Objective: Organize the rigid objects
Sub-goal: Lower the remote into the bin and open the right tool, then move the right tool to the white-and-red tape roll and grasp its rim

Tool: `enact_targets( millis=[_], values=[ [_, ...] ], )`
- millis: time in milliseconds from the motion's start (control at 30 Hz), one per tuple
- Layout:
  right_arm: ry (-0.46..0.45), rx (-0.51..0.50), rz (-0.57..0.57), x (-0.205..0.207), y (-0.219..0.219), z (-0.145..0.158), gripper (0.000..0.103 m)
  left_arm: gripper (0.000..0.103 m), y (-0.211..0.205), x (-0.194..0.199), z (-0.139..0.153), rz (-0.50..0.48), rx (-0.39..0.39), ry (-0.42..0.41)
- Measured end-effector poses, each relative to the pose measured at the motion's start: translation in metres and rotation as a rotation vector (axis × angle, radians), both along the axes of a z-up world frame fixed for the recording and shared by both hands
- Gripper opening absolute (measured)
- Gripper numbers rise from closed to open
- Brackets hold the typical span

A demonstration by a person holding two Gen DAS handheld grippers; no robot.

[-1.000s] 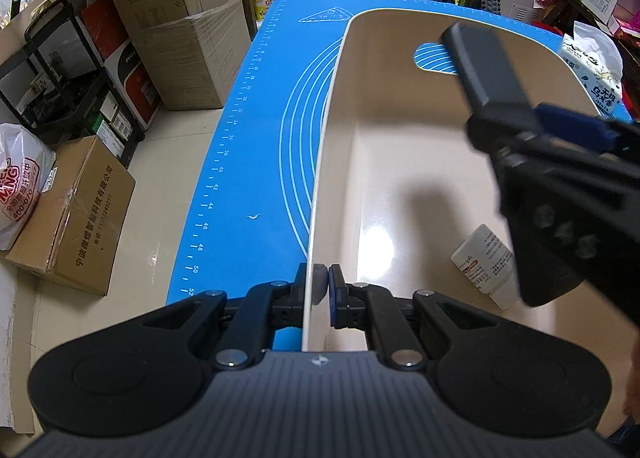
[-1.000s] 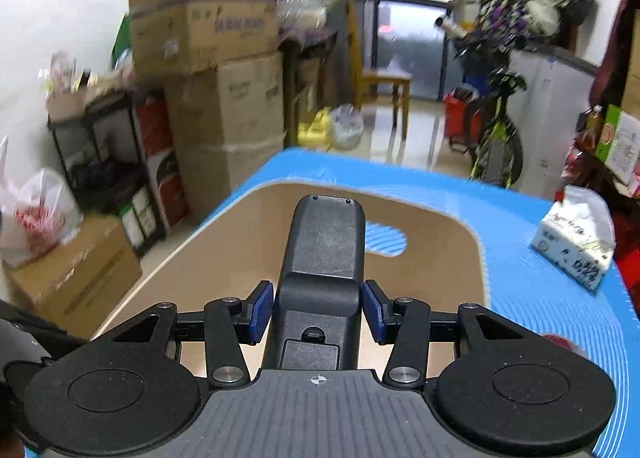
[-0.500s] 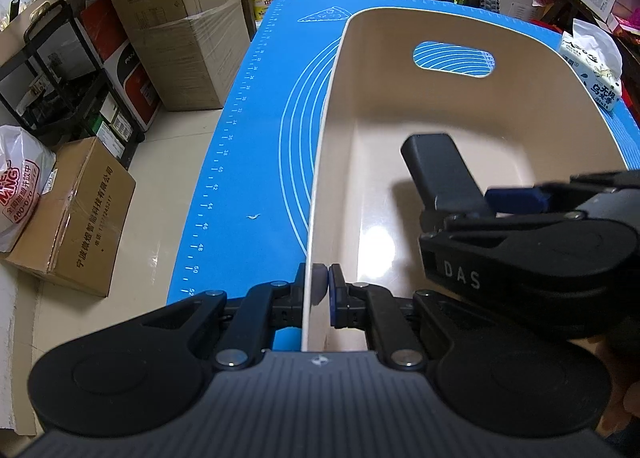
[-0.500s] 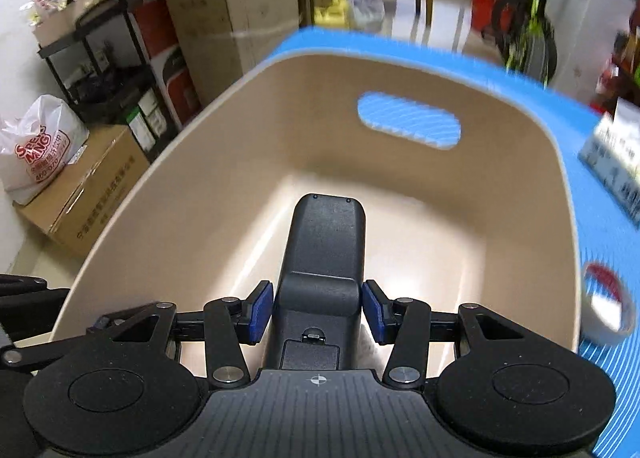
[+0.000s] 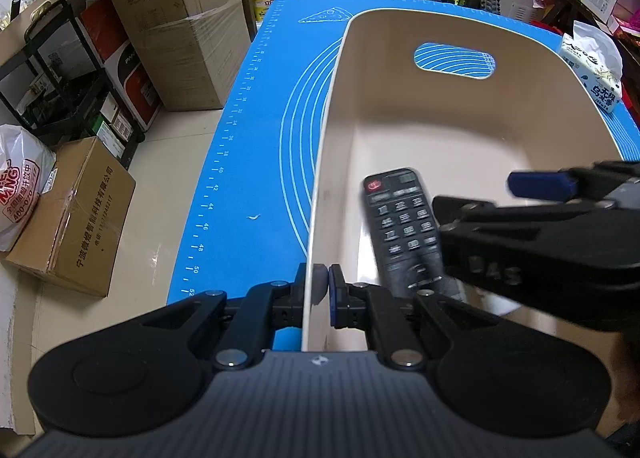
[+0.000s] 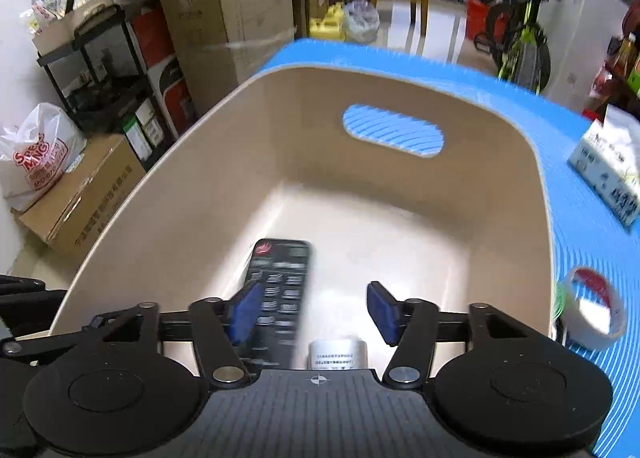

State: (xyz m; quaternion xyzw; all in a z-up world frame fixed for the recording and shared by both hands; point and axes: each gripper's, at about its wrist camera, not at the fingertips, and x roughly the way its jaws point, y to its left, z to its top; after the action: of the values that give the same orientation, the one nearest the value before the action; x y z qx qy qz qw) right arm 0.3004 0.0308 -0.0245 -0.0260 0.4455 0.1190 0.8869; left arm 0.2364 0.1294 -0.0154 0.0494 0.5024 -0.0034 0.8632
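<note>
Cream plastic bin [image 5: 400, 98] sits on the blue mat [image 5: 256, 138] that covers the surface. Left tongs [image 5: 323, 290] pinch the bin's near-left wall, pads pressed on either side of the rim, steadying it. Right tongs [image 6: 312, 310] hang inside the bin over its floor; the jaws have just been opening and now stand wide, and neither pad presses on anything.

Black remote control [image 6: 280, 298] is blurred, seemingly mid-drop or just landed. It lies button side up below and toward the left pad [image 6: 244, 312] of the right tongs, its long axis running from the near wall toward the far wall with the handle cut-out [image 6: 394, 136]. A small white bottle [image 6: 338, 352] lies on the bin floor just beside it, near the tongs' base.

Judgement: the release is made, and the right tongs are nearer for anything next. Clear way out is straight up, the bin walls closing in on each side. Outside the bin on the right, a tape roll [image 6: 592, 310] lies near the rim, with a tissue pack [image 6: 608, 170] further back; the tape looks the likelier next pick
</note>
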Motion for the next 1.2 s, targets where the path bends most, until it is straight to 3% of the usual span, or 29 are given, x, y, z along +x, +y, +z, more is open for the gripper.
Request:
enact_targets(
  millis=[367, 567, 833, 1200],
  values=[
    [-0.255, 0.043, -0.077, -0.025, -0.063, 0.059, 0.076, 0.011, -0.002, 0.001, -0.001, 0.002, 0.002, 0.0],
    [-0.331, -0.019, -0.139, -0.036, -0.105, 0.065, 0.077, 0.011, -0.001, 0.001, -0.001, 0.002, -0.001, 0.0],
    [-0.285, -0.057, -0.277, -0.039, -0.166, 0.031, 0.077, 0.011, -0.001, 0.0, -0.001, 0.002, -0.001, 0.0],
    [-0.215, -0.064, -0.391, -0.018, -0.213, -0.03, 0.077, 0.011, -0.001, 0.0, -0.001, 0.003, -0.002, 0.0]
  ],
)
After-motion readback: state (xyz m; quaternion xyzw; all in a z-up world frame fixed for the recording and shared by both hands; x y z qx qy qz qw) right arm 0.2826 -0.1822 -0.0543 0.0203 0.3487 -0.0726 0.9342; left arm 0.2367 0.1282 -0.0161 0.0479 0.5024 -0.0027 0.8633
